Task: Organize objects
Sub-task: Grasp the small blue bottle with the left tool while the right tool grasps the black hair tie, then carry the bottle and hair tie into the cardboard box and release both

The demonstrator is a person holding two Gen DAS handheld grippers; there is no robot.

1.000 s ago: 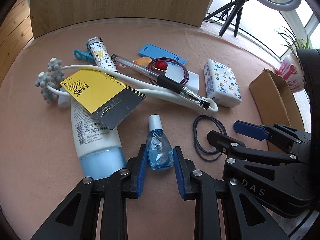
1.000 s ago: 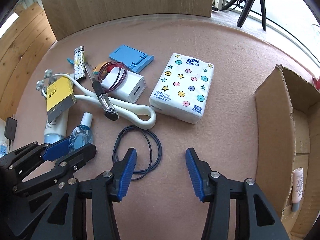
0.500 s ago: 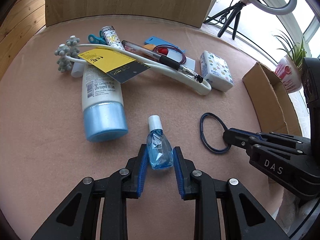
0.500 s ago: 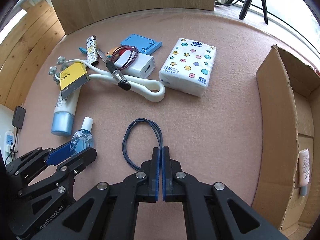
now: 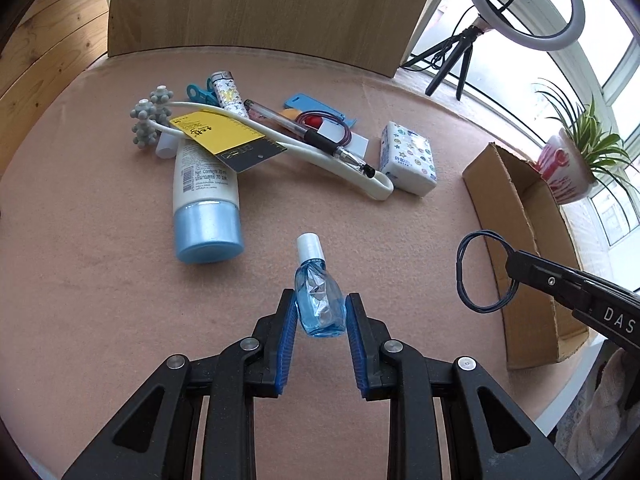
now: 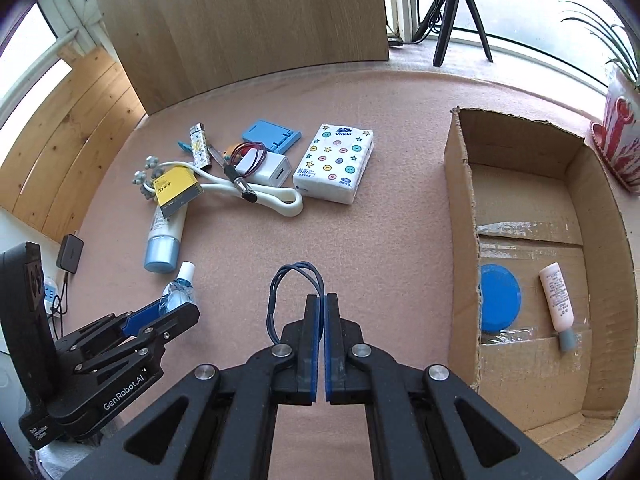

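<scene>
On the left of the table (image 6: 400, 152) lies the unsorted pile: a massager (image 5: 150, 120), a yellow ruler (image 5: 216, 132), a cream tube (image 5: 206, 196), a lighter (image 5: 228, 94), a pen (image 5: 312, 136), a white charger (image 6: 272, 170) and a tissue pack (image 6: 334, 162), several overlapping one another.

Nearer the camera, the left gripper (image 5: 320, 312) holds a small blue bottle (image 5: 318, 296) by its lower body, jaws narrow and pressing on both sides, the white cap pointing away. The bottle looks lifted clear of the table. Its faceted plastic is slick and tapered, so a slight loosening or a quick tilt could let it slide out toward the cap end.

To the right, the right gripper (image 6: 322, 316) is fully closed on a dark hair tie (image 6: 294, 288), pinching one edge while the loop hangs free to the left of the fingers. The grip catches only a thin strand; a swing could pull it loose, or the dangling loop could snag the wall of the box (image 6: 460, 208) on the way over.

Farthest right, the cardboard box sits open, already holding a blue lid (image 6: 500, 298) and a pink tube (image 6: 556, 300). Both grippers heading there together risk bumping each other at the rim.
</scene>
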